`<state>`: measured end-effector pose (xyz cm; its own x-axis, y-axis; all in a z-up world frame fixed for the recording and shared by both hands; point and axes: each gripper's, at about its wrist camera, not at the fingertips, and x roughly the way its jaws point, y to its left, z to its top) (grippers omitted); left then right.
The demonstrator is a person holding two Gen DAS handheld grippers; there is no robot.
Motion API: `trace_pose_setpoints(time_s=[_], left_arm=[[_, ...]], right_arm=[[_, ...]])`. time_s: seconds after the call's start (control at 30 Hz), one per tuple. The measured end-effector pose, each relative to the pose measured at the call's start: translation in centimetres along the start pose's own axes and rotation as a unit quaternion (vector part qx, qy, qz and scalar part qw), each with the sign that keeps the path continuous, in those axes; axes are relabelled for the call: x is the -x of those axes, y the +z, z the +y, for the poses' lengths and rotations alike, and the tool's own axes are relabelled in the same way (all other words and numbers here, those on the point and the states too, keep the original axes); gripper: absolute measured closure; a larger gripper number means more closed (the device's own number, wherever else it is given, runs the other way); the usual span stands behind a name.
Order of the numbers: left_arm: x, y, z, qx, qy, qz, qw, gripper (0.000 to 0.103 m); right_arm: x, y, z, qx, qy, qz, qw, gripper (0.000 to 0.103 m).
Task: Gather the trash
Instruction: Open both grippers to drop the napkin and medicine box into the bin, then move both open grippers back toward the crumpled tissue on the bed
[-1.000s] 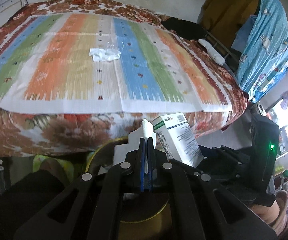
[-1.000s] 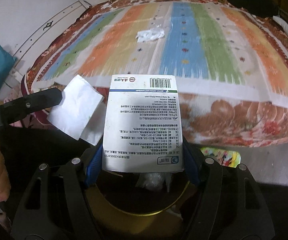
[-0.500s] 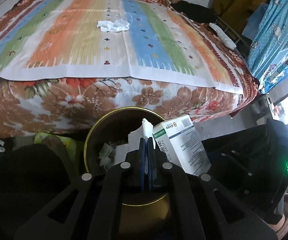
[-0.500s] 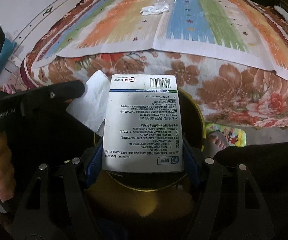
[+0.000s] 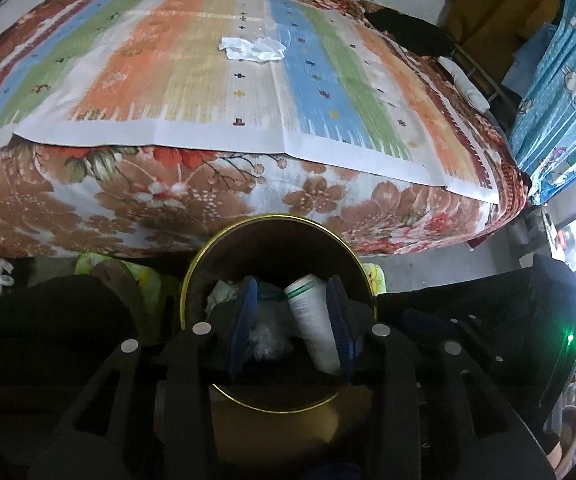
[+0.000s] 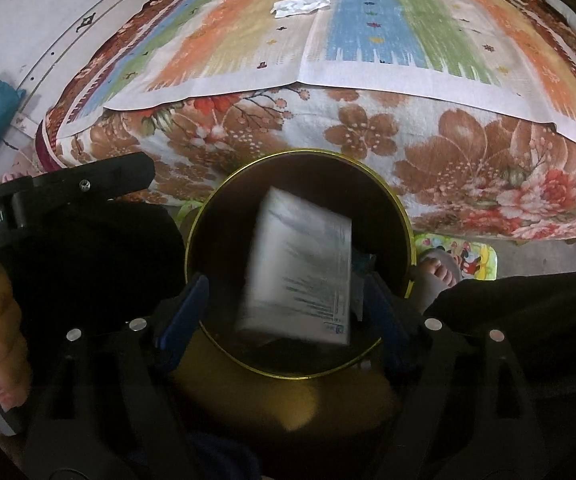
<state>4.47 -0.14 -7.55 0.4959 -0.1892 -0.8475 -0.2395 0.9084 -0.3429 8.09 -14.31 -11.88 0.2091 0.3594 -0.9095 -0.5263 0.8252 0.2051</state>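
Now: white carton released into the gold-rimmed bin.

Carton is seen blurred inside the bin mouth, clear of the right gripper, whose jaws are opening; a second earlier it was clamped above the rim. Left gripper is likewise opening over the bin, its folded paper no longer pinched. Drop-off step is judged done. Next, crumpled tissue, on the striped sheet well beyond the bin, is to be fetched.

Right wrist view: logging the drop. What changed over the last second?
The right claw let go of the white box, now falling into the bin. The left claw is opening, its paper gone. The crumpled tissue stays on the bed.
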Motion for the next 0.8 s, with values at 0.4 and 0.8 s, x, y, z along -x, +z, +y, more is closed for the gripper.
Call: trace_pose_setpoints(time_s=[0.4,0.8], left_arm=[[1.0,1.2,0.2,-0.005,0.019,-0.022,0.9996,0.057],[3.0,3.4,0.6,-0.014,0.016,-0.037,0.9991,0.044]], right_arm=[[0.4,0.9,-0.2,-0.007,0.014,-0.015,1.0,0.026],[2.3,4.4,-0.6,0.007,0.012,-0.047,0.999,0.02]])
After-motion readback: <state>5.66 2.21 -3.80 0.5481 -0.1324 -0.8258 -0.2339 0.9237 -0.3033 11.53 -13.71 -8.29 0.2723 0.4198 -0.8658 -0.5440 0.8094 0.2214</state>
